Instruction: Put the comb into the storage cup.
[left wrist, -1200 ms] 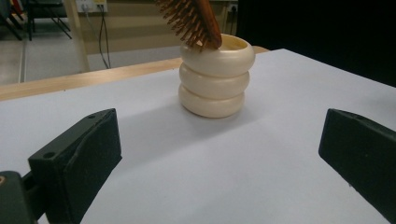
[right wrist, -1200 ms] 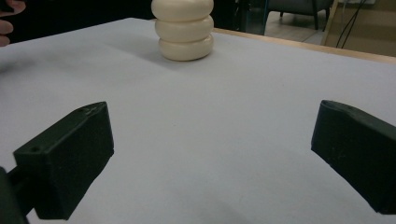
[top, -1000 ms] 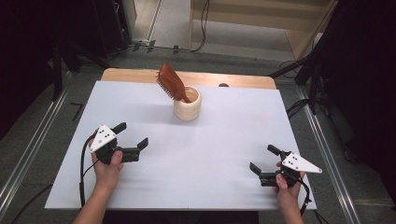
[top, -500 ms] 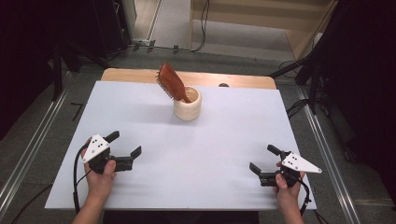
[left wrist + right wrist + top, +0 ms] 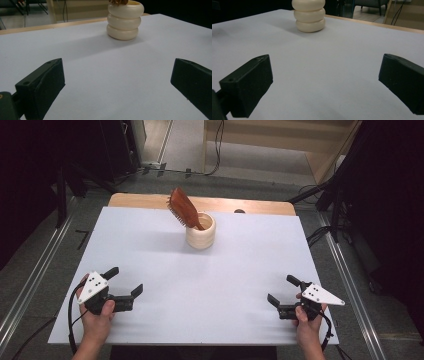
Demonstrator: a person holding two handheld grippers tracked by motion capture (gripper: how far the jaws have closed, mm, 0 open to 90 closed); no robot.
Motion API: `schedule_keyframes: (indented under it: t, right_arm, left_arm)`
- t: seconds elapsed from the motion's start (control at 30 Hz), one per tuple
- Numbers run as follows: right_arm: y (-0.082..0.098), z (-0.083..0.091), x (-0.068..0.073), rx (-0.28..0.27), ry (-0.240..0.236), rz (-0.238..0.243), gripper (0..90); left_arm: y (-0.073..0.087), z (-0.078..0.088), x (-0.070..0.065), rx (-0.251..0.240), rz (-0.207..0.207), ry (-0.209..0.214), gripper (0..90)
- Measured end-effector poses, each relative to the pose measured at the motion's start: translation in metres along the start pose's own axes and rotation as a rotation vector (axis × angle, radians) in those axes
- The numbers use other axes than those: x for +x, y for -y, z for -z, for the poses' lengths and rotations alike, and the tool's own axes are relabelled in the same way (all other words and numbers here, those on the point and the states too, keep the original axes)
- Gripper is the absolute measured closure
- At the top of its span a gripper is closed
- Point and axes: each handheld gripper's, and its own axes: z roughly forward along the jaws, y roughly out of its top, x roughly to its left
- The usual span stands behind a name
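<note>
The handle of the reddish-brown wooden hairbrush (image 5: 182, 210) is hidden inside the cream ribbed ceramic cup (image 5: 201, 232), so how deep it reaches cannot be told. In the left gripper view the top edge cuts the brush off just above the cup's rim. In the right gripper view the cup's rim is cut off too. The far edge of the wooden table (image 5: 260, 205) lies partly under the white sheet (image 5: 210, 285). The surrounding room is too dark to read.

Brush (image 5: 181, 209) tilted in cream holder (image 5: 201, 232); both tongs (image 5: 124, 282) (image 5: 281, 289) apparently open, well apart.
</note>
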Motion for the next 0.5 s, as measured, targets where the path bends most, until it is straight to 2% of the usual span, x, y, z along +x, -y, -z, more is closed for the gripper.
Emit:
schedule_keyframes:
  t: [0.23, 0.5]
  right_arm:
    - [0.001, 0.002, -0.002, -0.018, 0.0, -0.024, 0.0]
    - [0.001, 0.001, -0.001, -0.015, 0.004, -0.015, 0.0]
  left_arm:
    - [0.002, 0.013, 0.004, -0.006, 0.0, -0.019, 0.0]
    - [0.009, 0.027, 0.012, 0.012, -0.007, -0.032, 0.0]
